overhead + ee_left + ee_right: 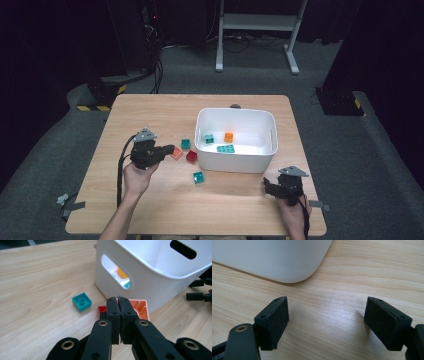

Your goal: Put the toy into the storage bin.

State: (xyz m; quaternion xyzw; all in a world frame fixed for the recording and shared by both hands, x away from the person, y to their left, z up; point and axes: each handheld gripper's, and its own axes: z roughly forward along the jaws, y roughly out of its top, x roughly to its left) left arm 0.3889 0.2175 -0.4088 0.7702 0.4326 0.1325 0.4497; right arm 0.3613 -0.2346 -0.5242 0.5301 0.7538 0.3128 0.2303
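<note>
My left gripper is shut, pinching one wall of a hollow orange brick just left of the white bin. Below it on the table lie a red brick and a teal brick. Another teal brick sits nearer the front. My right gripper rests low by the bin's near right corner, open, with bare wood between its pads.
Inside the bin are a teal brick, an orange brick and a flat teal plate. Dark floor surrounds the table, and a white stand is beyond the far edge.
</note>
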